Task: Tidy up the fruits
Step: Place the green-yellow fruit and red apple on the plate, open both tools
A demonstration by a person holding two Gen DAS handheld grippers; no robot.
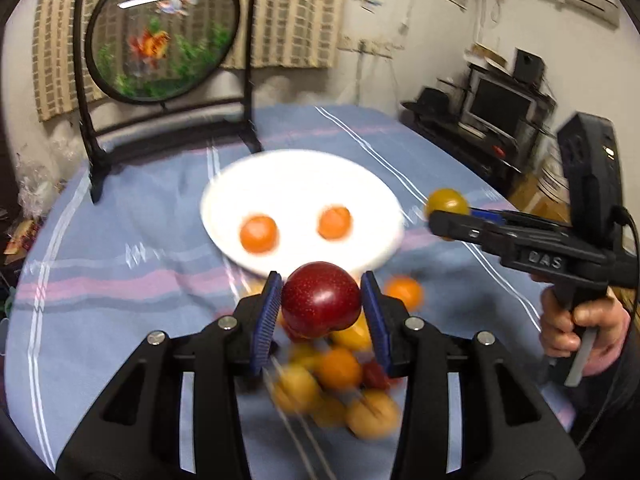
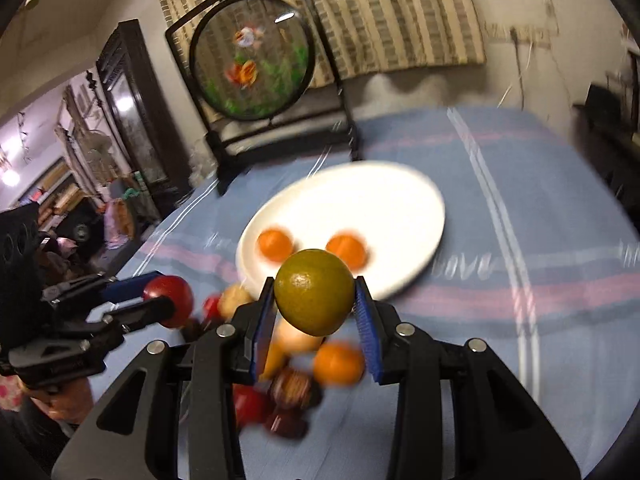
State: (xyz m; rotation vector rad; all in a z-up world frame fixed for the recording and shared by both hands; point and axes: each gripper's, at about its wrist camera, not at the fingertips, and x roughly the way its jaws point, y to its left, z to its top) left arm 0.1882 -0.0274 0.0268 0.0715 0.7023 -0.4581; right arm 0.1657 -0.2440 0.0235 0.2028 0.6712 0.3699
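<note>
Left claw pinching red plum; right claw pinching round green citrus.

Dark red speckled plum. Olive-green citrus fruit with a yellowish cast. Two orange tangerines on a plain white plate. Cloth over the surface: pale blue, crossed by pink bands and thin white lines. Left tongs: black, blue ribbed pads. Curtain: beige and cream stripes. Round screen: black frame, orange fish, green weeds.
</note>
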